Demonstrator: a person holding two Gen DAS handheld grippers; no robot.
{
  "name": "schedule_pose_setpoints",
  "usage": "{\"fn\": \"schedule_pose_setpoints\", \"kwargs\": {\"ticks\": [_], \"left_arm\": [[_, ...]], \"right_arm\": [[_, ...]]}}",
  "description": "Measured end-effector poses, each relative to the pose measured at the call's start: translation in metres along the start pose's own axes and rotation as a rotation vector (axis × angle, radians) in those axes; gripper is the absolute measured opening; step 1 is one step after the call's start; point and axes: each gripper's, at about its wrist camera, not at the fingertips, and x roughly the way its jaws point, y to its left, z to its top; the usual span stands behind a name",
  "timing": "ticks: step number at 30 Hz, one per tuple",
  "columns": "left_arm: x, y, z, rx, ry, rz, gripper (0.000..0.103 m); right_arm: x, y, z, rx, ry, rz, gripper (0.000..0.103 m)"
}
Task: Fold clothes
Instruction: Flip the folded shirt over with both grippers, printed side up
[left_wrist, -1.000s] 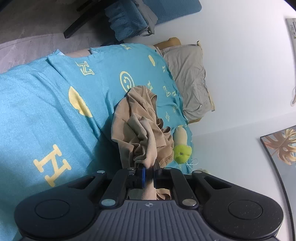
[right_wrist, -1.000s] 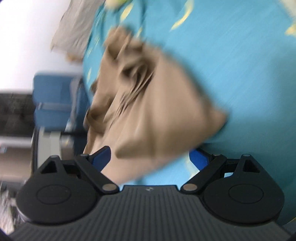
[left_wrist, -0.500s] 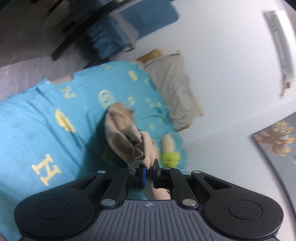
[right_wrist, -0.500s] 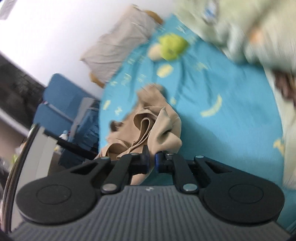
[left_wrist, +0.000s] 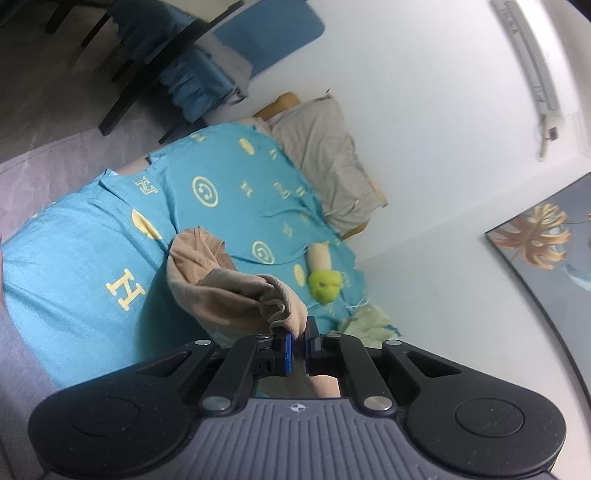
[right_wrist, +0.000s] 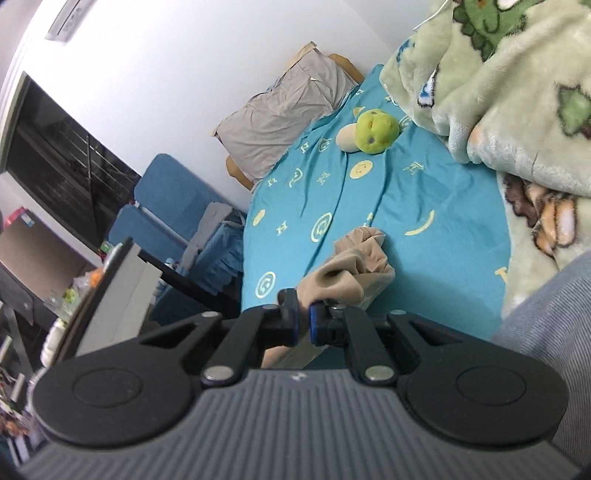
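A crumpled tan garment (left_wrist: 229, 291) hangs bunched above the teal bedsheet (left_wrist: 66, 266). My left gripper (left_wrist: 298, 339) is shut on one edge of it, the cloth pinched between the blue pads. In the right wrist view the same tan garment (right_wrist: 351, 273) rises from my right gripper (right_wrist: 303, 319), which is shut on another edge. Its far end still touches the teal bedsheet (right_wrist: 436, 236). Most of the cloth below both grippers is hidden by their bodies.
A green plush toy (right_wrist: 375, 131) and a grey pillow (right_wrist: 280, 114) lie at the head of the bed. A green fleece blanket (right_wrist: 509, 81) is heaped at the right. Blue chairs (right_wrist: 162, 206) and a dark table edge (right_wrist: 184, 277) stand beside the bed. A person's grey sleeve (right_wrist: 550, 332) is at right.
The right gripper went from open to shut on the garment. Both grippers have risen, lifting the tan cloth off the sheet, and the views now take in more of the room.
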Motion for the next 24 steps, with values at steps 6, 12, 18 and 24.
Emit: {"fn": "schedule_pose_setpoints", "kwargs": {"ticks": [6,12,18,24], "left_arm": [[0.030,-0.006,0.021,-0.003,0.020,0.066,0.007],[0.114,0.006,0.056,0.036,0.016,0.171,0.008],[0.195,0.048,0.067,0.190,0.010,0.213,0.009],[0.238,0.070,0.068,0.263,0.043,0.279,0.009]], "right_arm": [[0.052,0.011,0.024,-0.013,0.002,-0.041,0.009],[0.137,0.014,0.052,-0.028,0.042,-0.082,0.009],[0.216,-0.005,0.051,-0.039,0.055,-0.089,0.009],[0.262,-0.013,0.041,-0.097,0.086,-0.137,0.010]]}}
